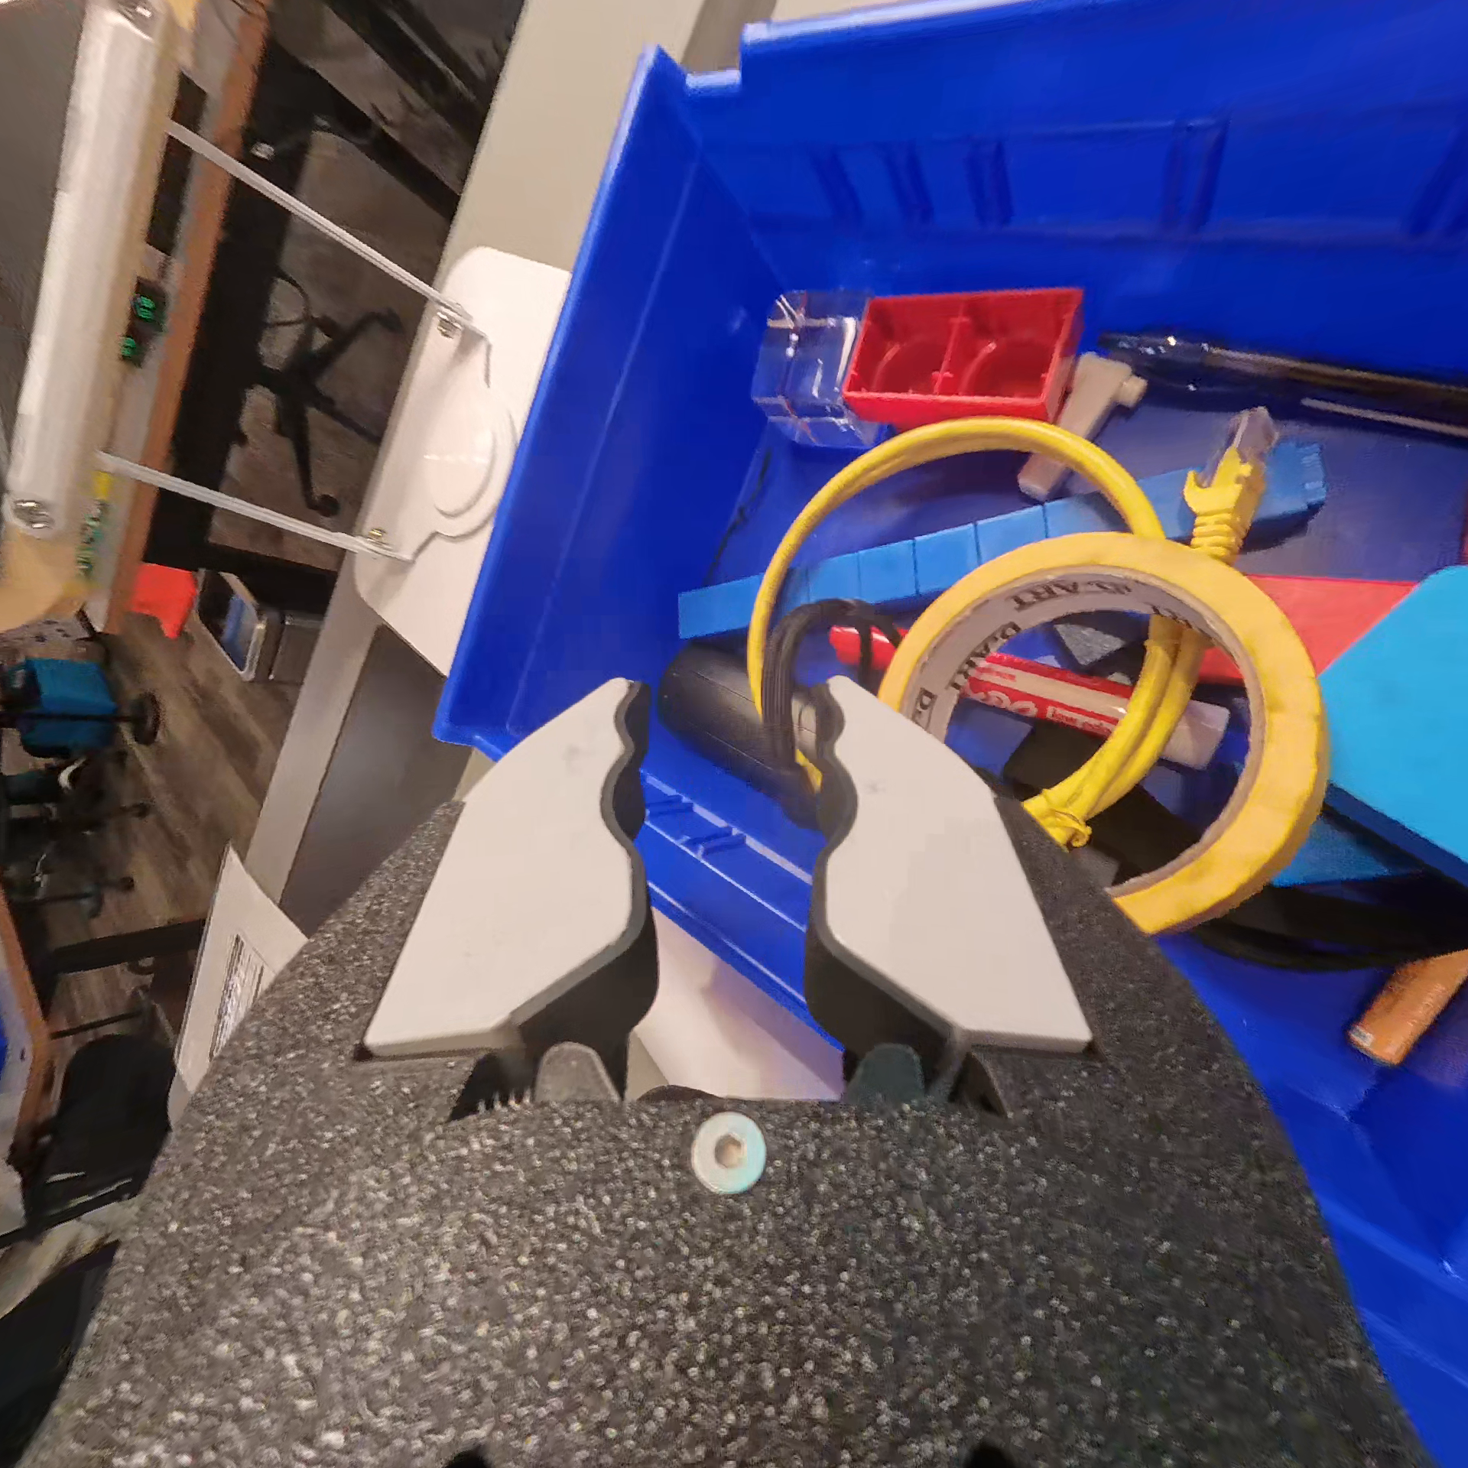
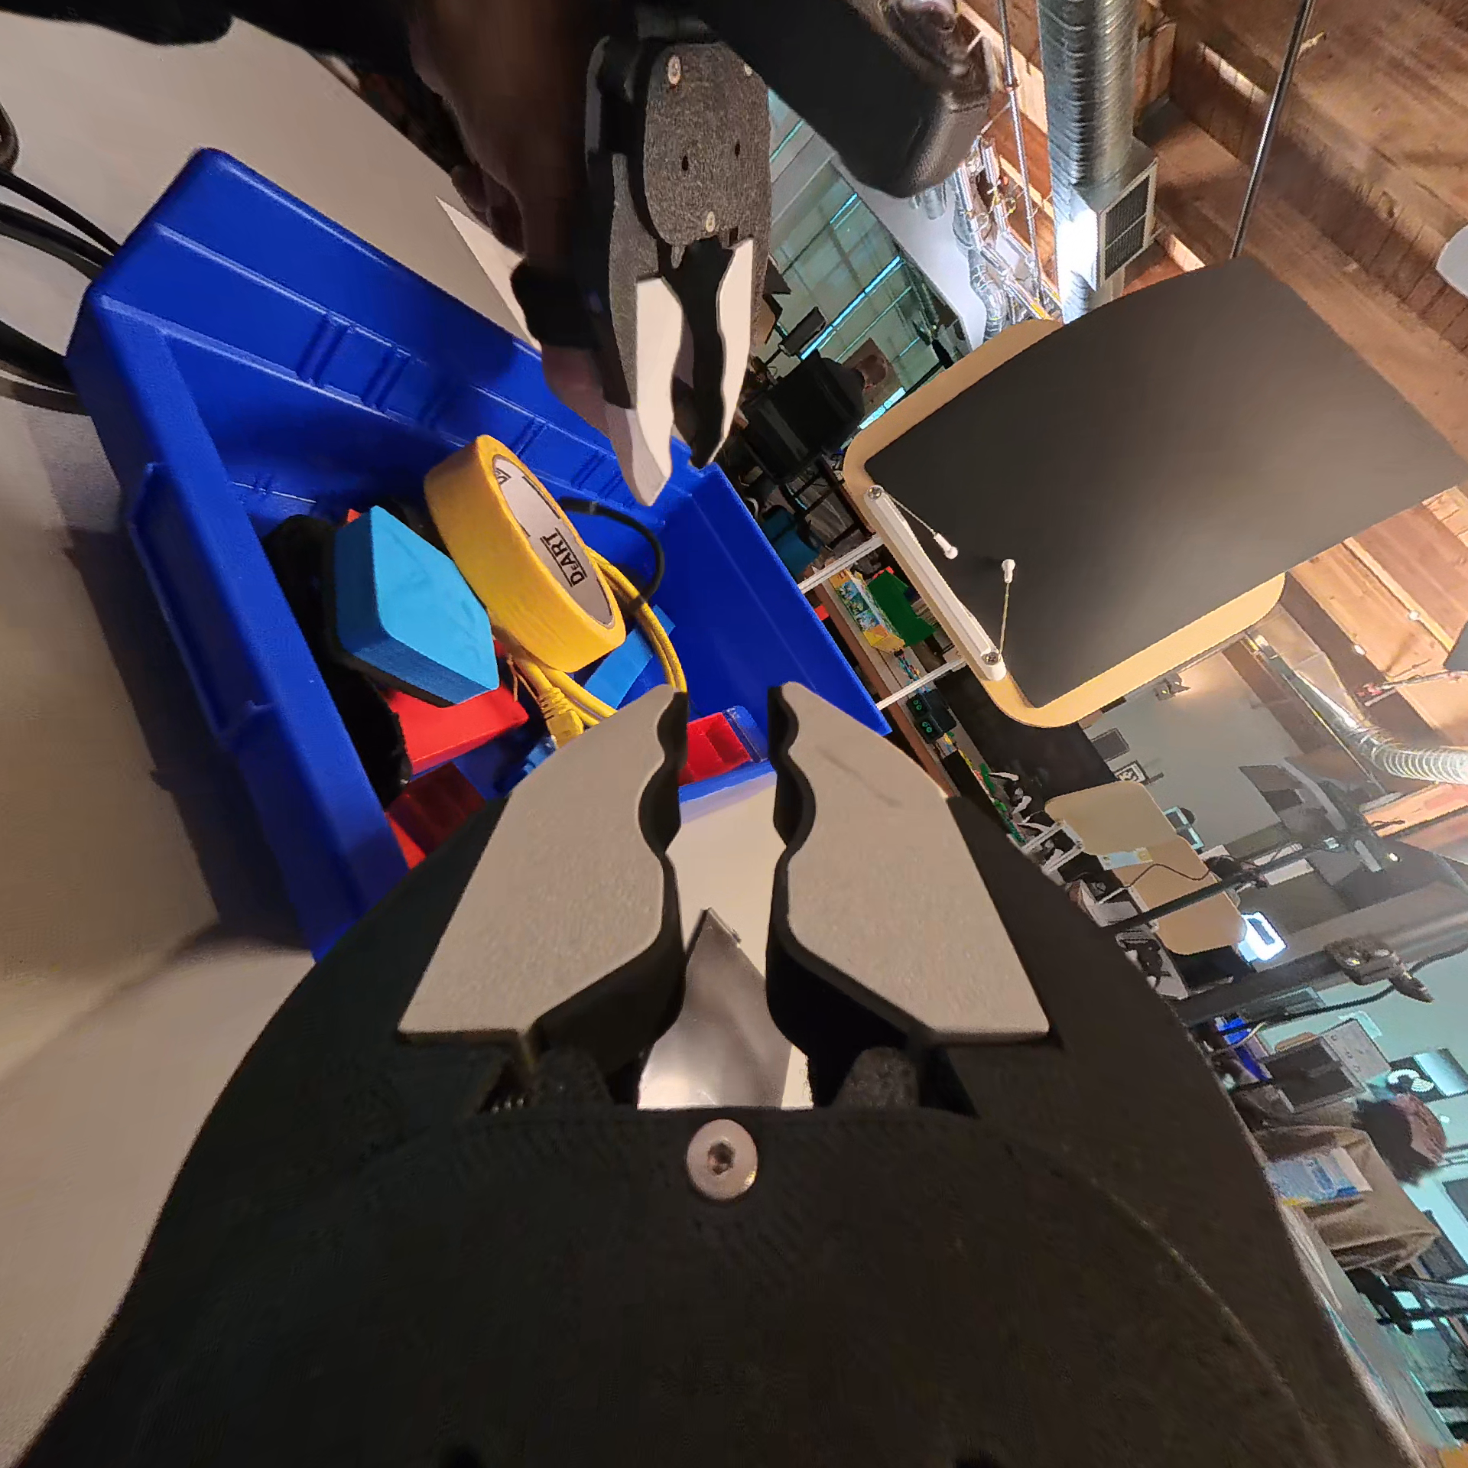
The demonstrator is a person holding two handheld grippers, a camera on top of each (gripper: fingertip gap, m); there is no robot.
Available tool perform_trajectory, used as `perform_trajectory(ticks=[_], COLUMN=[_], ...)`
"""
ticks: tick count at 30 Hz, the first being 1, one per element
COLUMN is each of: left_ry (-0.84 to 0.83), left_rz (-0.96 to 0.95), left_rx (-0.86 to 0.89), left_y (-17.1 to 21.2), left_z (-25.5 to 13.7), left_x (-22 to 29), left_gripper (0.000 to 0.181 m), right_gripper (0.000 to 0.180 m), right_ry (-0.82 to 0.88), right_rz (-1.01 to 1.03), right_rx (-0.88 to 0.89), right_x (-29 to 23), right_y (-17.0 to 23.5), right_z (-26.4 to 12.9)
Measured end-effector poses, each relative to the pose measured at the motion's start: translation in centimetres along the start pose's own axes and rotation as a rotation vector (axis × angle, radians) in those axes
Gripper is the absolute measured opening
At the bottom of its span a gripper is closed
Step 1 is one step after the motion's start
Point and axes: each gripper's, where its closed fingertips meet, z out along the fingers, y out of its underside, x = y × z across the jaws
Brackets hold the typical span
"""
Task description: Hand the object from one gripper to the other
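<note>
Both my sets of fingers are spread and hold nothing. My left gripper (image 1: pixel 727 699) hovers over the near rim of the blue bin (image 1: pixel 604 445), its tips just above a black cylinder (image 1: pixel 715 723). My right gripper (image 2: pixel 719 703) sits at the bin's other edge, above the bench (image 2: pixel 95 874). The yellow tape roll (image 1: pixel 1239 715) stands on edge inside the bin, leaning on a blue foam block (image 2: pixel 413 612), with a yellow cable (image 1: pixel 802 524) looping through it. A red brick (image 1: pixel 961 357) lies further in.
</note>
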Motion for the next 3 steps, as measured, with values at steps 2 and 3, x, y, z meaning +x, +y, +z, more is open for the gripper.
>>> perform_trajectory(ticks=[2, 3], left_ry=[0.021, 0.033], left_rz=[0.026, 0.032], left_rx=[-0.018, -0.01], left_y=[0.41, 0.37], left_z=[-0.25, -0.59], left_x=[0.25, 0.32], left_gripper=[0.047, 0.049], right_gripper=[0.018, 0.018], right_ry=[-0.002, -0.008], right_rz=[0.006, 0.015], right_rx=[0.009, 0.014], right_x=[-0.1, -0.24], right_y=[-0.05, -0.09], right_z=[0.03, 0.05])
